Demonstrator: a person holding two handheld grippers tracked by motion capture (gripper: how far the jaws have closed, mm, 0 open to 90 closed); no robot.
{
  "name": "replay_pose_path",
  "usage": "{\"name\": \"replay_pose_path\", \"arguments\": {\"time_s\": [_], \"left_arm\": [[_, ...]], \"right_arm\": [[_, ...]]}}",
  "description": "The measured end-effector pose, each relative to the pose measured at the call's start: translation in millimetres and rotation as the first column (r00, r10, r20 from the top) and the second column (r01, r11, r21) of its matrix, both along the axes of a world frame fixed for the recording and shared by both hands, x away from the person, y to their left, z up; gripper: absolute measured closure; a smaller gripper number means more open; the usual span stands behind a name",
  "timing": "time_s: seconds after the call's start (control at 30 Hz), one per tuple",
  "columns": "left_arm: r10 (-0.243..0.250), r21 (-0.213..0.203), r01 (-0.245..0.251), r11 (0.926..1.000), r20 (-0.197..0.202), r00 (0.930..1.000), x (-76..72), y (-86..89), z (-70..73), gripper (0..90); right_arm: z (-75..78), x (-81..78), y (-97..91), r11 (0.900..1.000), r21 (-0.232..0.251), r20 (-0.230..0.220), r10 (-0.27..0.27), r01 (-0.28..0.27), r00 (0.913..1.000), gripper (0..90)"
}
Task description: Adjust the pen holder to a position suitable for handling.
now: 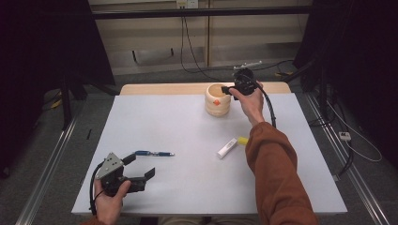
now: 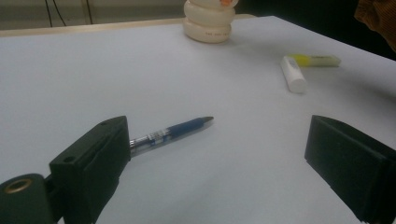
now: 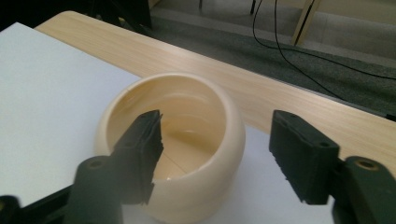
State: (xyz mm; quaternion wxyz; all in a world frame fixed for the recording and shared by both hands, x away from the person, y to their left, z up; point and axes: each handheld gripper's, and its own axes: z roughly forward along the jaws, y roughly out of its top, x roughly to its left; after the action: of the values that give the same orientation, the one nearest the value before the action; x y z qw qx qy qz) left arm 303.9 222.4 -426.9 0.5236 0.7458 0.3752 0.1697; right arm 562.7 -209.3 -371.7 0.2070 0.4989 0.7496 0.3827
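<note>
A cream ribbed cup [image 1: 217, 101] with an orange mark stands at the back of the white tabletop [image 1: 187, 187]. My right gripper [image 1: 227, 89] is at its rim. In the right gripper view one jaw hangs inside the cup [image 3: 205, 186] and the other outside its wall, with a gap left beside the wall, so the right gripper [image 3: 217, 122] is open. Near the front left, my left gripper [image 1: 141, 165] rests low and open, with nothing between its jaws. A blue pen [image 1: 155, 153] lies just beyond it; in the left gripper view the pen [image 2: 173, 131] runs out from behind the left jaw.
A white tube [image 1: 226, 148] and a yellow highlighter [image 1: 242, 140] lie together right of centre, under the person's right forearm. A bare wooden strip [image 1: 164, 89] runs along the table's far edge behind the cup. Cables trail over the floor beyond.
</note>
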Motion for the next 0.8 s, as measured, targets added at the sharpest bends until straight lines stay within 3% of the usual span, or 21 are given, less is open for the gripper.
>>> {"name": "replay_pose_path", "arguments": {"time_s": [0.33,0.4,0.7,0.8], "left_arm": [[-0.004,-0.008,0.004,1.0,-0.011,0.9999,-0.6,1.4,-0.4,6.9],[-0.004,-0.012,0.004,0.9999,-0.014,0.9999,-0.8,1.5,-0.9,6.9],[-0.008,-0.007,0.008,0.9999,-0.021,0.9997,-0.4,1.0,-1.7,6.9],[-0.006,-0.009,0.006,0.9999,-0.023,0.9997,-0.8,0.6,-1.8,6.9]], "right_arm": [[-16.3,24.1,9.0,0.9989,-0.027,-0.042,-0.04,0.039,0.9983,46.6],[-19.3,26.0,9.2,0.9976,-0.046,-0.042,-0.053,0.051,0.9977,47.2],[-32.2,32.3,10.4,0.998,-0.036,-0.084,-0.056,0.053,0.9949,51.1],[-33.8,33.3,11.6,0.997,-0.034,-0.073,-0.072,0.07,0.9947,58.0]]}}
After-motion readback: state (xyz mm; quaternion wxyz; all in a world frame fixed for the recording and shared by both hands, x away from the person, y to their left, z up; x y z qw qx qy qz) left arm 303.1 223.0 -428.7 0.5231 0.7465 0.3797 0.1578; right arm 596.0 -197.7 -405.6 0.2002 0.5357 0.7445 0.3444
